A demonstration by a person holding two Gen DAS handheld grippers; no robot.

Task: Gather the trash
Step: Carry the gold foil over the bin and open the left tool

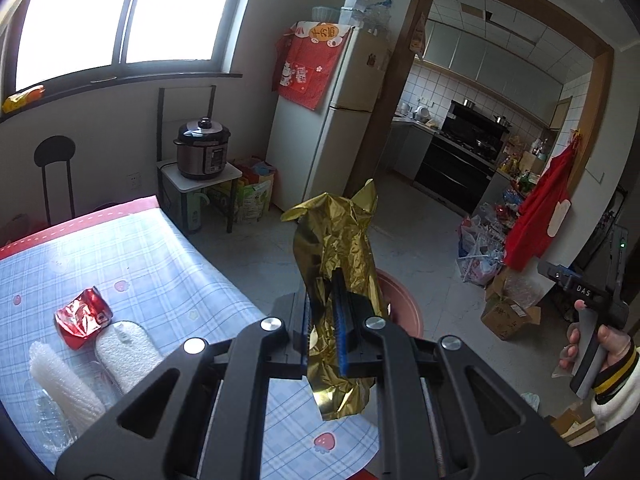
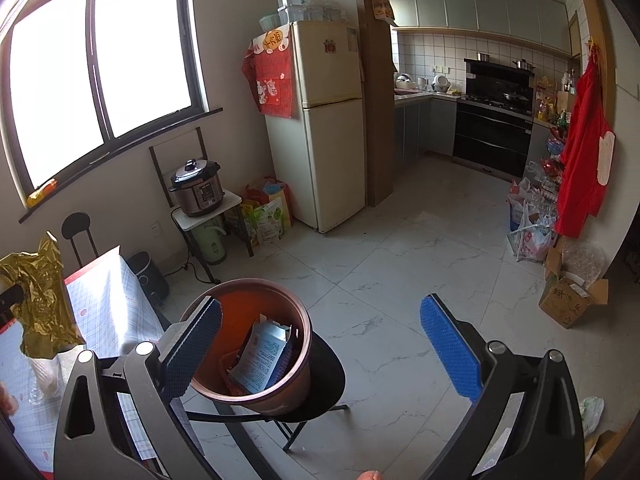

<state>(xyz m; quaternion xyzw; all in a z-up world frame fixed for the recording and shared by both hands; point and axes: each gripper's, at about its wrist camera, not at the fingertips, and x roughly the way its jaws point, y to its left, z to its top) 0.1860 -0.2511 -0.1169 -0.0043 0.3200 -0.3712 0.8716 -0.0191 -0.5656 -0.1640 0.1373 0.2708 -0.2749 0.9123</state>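
Note:
My left gripper is shut on a crumpled gold foil wrapper, held up past the table's right edge, above the brown bin's rim. The wrapper also shows at the left of the right wrist view. My right gripper is open and empty, with the brown bin on a black stool between and below its fingers. The bin holds a blue-white paper packet. On the table lie a crushed red can, a white foam piece and bubble wrap.
The table has a blue plaid cloth. A pressure cooker stands on a small stand by the fridge. Bags and cardboard boxes lie on the floor at the right. The right hand-held gripper shows at the right edge.

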